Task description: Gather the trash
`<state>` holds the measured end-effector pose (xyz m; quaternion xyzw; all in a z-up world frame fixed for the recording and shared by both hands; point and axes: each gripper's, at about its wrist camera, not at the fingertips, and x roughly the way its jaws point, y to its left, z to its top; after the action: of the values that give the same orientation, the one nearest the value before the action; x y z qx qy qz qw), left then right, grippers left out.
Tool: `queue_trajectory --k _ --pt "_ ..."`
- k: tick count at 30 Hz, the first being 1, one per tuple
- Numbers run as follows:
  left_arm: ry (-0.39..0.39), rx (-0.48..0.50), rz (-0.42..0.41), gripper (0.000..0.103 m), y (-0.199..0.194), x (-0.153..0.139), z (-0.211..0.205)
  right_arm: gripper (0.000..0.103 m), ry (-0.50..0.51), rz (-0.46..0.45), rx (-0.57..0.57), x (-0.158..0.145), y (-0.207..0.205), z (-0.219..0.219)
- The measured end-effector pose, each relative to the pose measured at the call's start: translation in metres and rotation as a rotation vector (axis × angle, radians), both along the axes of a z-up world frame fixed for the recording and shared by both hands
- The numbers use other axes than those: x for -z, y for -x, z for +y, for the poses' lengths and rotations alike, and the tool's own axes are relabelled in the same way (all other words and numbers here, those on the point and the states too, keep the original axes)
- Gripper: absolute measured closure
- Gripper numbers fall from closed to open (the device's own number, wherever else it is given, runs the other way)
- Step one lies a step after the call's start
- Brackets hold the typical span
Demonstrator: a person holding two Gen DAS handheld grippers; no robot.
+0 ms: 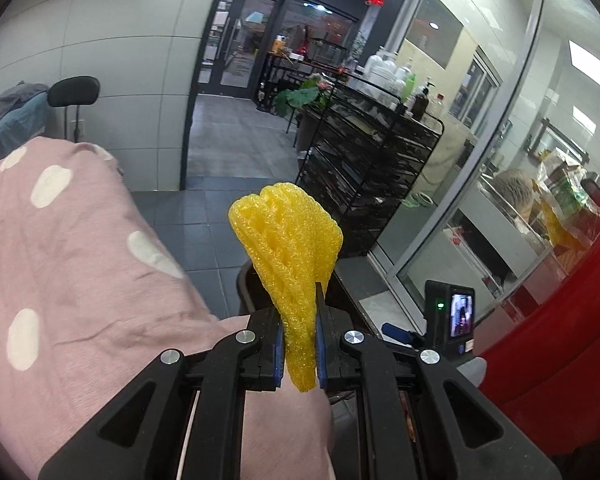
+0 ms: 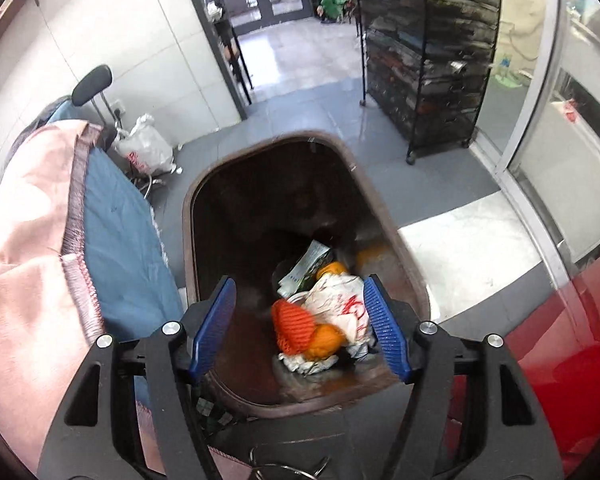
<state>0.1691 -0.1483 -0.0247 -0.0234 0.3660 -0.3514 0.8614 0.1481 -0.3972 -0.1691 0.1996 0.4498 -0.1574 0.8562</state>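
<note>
Brown trash bin (image 2: 204,216) stands on the grey tiled floor (image 2: 300,64), directly below the right gripper (image 2: 300,320). Its jaws are spread wide, holding nothing. Inside the bin lie a crumpled white bag (image 2: 340,304) and an orange net (image 2: 292,324), touching. Left gripper (image 1: 299,344): jaws clenched on a yellow foam net (image 1: 288,240), which stands upright above them.

Yellow foam net (image 1: 288,248) pinched upright; brown bin (image 2: 404,256) holds wrappers, possibly oranges.
</note>
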Motion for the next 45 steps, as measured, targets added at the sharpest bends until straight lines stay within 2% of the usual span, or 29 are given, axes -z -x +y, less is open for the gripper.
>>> queue_trajectory --k 4,11,22,23,24,25,26,27,31,35,37,41,45 --pt "-0.041 0.04 0.006 0.091 -0.006 0.008 -0.026 0.035 0.019 -0.033 0.033 -0.014 0.017 -0.006" --pt "-0.118 0.102 0.049 0.091 -0.019 0.029 -0.068 0.033 0.027 -0.05 0.084 -0.022 0.034 -0.017" --pt "-0.251 0.147 0.101 0.091 -0.025 0.068 -0.101 0.033 0.022 -0.053 0.13 -0.022 0.044 -0.03" --pt "-0.269 0.146 0.101 0.087 -0.025 0.07 -0.105 0.033 0.021 -0.054 0.131 -0.021 0.045 -0.03" --pt "-0.283 0.148 0.105 0.07 -0.025 0.072 -0.107 0.033 0.022 -0.055 0.133 -0.022 0.046 -0.03" --pt "-0.285 0.152 0.11 0.061 -0.026 0.074 -0.109 0.033 0.025 -0.054 0.136 -0.022 0.047 -0.031" --pt "-0.277 0.154 0.112 0.041 -0.025 0.074 -0.109 0.033 0.024 -0.053 0.138 -0.022 0.047 -0.032" --pt "-0.272 0.153 0.109 0.029 -0.024 0.074 -0.108 0.033 0.022 -0.053 0.14 -0.022 0.047 -0.033" --pt "-0.263 0.175 0.093 0.026 -0.02 0.073 -0.111 0.033 0.026 -0.054 0.151 -0.024 0.052 -0.036" --pt "-0.223 0.185 0.065 0.019 -0.013 0.063 -0.106 0.032 0.031 -0.058 0.153 -0.026 0.054 -0.035" --pt "-0.209 0.175 0.053 0.018 -0.01 0.058 -0.102 0.026 0.033 -0.062 0.152 -0.028 0.054 -0.033" --pt "-0.173 0.151 0.022 0.014 -0.002 0.046 -0.089 0.024 0.048 -0.079 0.141 -0.035 0.053 -0.027" --pt "-0.128 0.108 -0.021 0.01 0.006 0.03 -0.067 0.018 0.062 -0.106 0.132 -0.046 0.052 -0.017"
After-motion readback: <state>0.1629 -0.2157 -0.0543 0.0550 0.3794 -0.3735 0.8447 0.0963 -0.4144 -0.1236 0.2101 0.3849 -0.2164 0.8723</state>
